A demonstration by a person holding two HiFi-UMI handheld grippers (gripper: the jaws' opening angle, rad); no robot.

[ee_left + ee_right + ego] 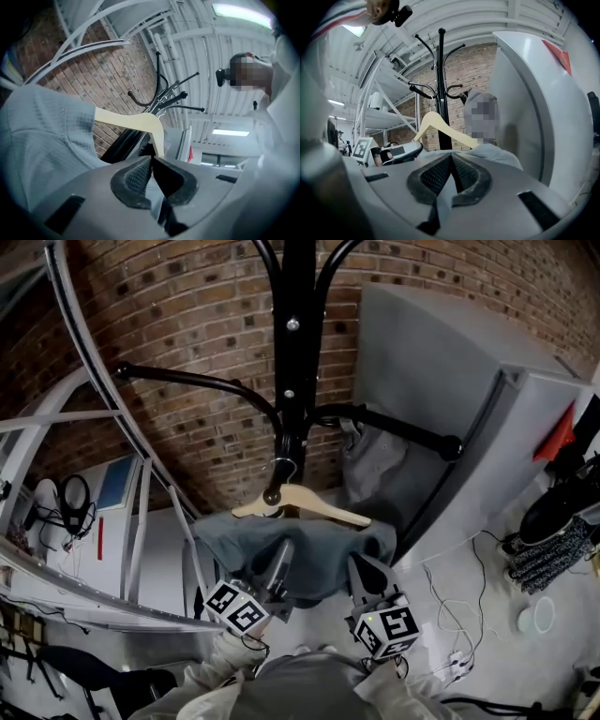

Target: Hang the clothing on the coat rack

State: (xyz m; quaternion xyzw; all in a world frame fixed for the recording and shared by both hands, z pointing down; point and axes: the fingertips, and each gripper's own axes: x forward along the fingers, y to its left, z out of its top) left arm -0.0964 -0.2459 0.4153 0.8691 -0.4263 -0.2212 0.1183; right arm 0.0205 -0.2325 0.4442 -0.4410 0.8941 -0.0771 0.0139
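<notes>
Grey garment (309, 554), pinched at its lower edge by two grippers: left gripper (152, 164) and right gripper (451, 161), each with jaws pressed together on the fabric. It drapes one wooden hanger (305, 504) beside the black coat rack (298, 381) pole. Brick wall (187, 324) behind, white shelving (139, 521) left.

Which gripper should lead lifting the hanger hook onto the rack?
Left, probably: the left gripper grips the garment just below the hanger hook, beside the bare rack arm; the right gripper holds it farther off, beneath an arm carrying clothing.
</notes>
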